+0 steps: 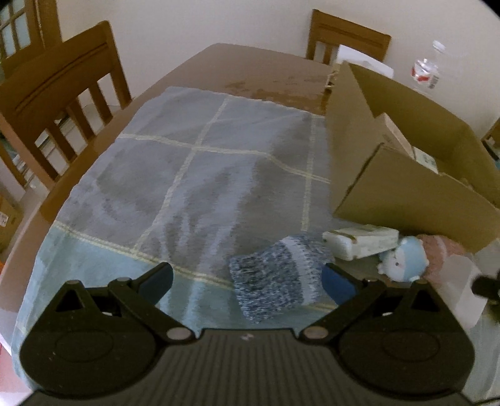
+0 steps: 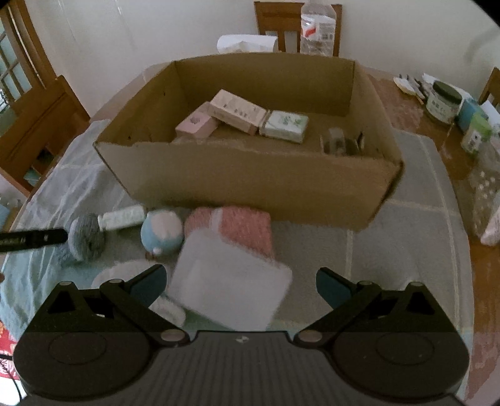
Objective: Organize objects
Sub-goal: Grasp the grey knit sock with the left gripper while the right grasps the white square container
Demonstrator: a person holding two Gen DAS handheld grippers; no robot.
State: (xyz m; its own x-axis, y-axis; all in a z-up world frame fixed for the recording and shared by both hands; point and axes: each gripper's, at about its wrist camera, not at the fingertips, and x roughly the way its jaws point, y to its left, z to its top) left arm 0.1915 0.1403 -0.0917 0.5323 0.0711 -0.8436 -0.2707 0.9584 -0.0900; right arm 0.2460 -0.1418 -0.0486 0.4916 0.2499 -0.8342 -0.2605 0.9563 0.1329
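Note:
In the left wrist view my left gripper (image 1: 247, 279) is open, and a blue-and-white knitted piece (image 1: 278, 278) lies on the cloth between its fingers, closer to the right one. A pale green box (image 1: 359, 242) and a blue plush toy (image 1: 403, 259) lie beside the cardboard box (image 1: 406, 187). In the right wrist view my right gripper (image 2: 240, 285) is open around a white square container (image 2: 231, 284) that rests partly on a pink knitted item (image 2: 247, 228). The cardboard box (image 2: 250, 181) ahead holds pink boxes (image 2: 218, 115) and a green box (image 2: 284, 125).
A grey-blue checked cloth (image 1: 203, 162) covers the wooden table (image 1: 250, 68). Wooden chairs (image 1: 62, 93) stand at the left and far side. A plastic bottle (image 2: 317, 28) stands behind the box, with jars and small packs (image 2: 453, 106) at the table's right.

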